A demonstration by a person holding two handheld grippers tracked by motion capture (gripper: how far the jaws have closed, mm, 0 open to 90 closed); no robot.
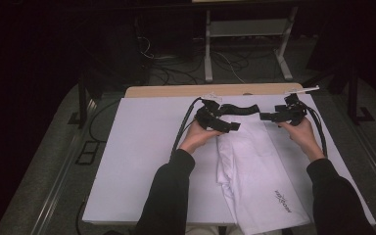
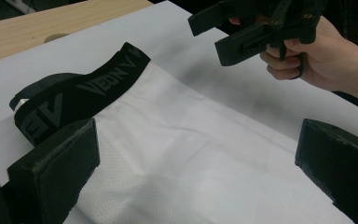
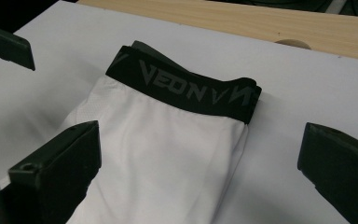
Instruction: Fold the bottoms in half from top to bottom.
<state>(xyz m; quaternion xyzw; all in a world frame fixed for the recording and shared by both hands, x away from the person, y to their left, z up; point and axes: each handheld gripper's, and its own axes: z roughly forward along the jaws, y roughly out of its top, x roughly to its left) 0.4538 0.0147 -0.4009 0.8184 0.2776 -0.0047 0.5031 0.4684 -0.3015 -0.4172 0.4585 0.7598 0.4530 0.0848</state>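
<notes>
While both hands hover over the far half of the table (image 1: 127, 161), a pair of white shorts (image 1: 254, 166) lies folded lengthwise on the pale sheet that covers it. The shorts run from the near edge, by the person, away to the far side, so their long axis points straight ahead. Their black waistband (image 1: 240, 109), printed with grey letters, is the far end and lies crosswise, just short of the bare wooden strip at the table's back edge.

The left gripper (image 1: 219, 120) hangs at the waistband's left end, and the right gripper (image 1: 280, 116) at its right end, with the band between them. Each is about equally near to its own corner.

In the left gripper view, the jaws stand wide apart and hold nothing; the waistband (image 2: 81, 88) lies ahead and to the left, with the right gripper (image 2: 235, 32) beyond. In the right gripper view, the jaws are likewise spread wide and bare, and the waistband (image 3: 186, 88) lies straight ahead between them.

Judging from this, each gripper would need to drop onto its own end of the band.
</notes>
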